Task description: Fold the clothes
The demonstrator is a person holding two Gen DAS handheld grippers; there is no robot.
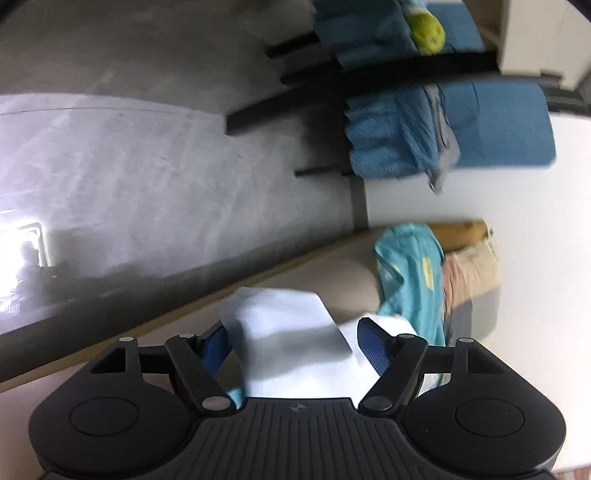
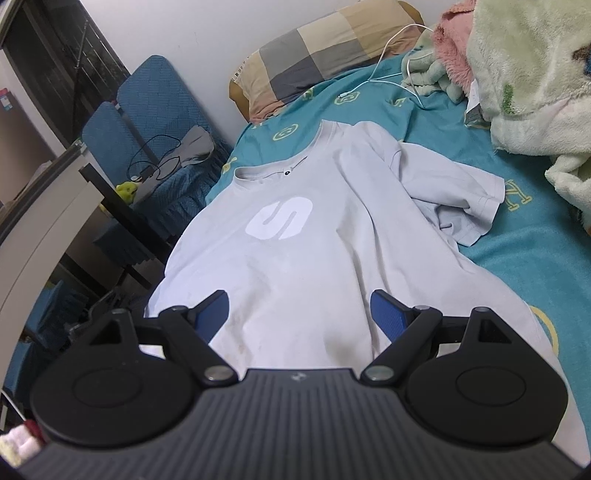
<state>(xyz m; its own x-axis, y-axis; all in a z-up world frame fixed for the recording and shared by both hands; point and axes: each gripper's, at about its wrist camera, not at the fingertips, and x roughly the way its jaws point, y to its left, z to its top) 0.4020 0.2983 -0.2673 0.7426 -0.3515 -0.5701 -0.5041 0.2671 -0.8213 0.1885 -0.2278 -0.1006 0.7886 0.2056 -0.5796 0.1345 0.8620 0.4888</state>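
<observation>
A white wall (image 2: 192, 29) rises at twelve o'clock behind the bed's teal sheet (image 2: 517, 240). A checked pillow (image 2: 314, 48) lies at twelve, a blue chair (image 2: 147, 110) at ten, fleece blankets (image 2: 524, 74) at two.

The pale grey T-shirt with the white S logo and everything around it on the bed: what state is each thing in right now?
Pale grey T-shirt with white S logo: spread face up, unfolded, one sleeve crumpled.
Teal patterned bedsheet: spread under the shirt.
Checked pillow: lying at the head of the bed.
White charging cable: loose on the sheet.
Fluffy green and pink blanket: heaped, unfolded.
Left gripper: open, white cloth between its fingers.
Right gripper: open, over the shirt's hem.
</observation>
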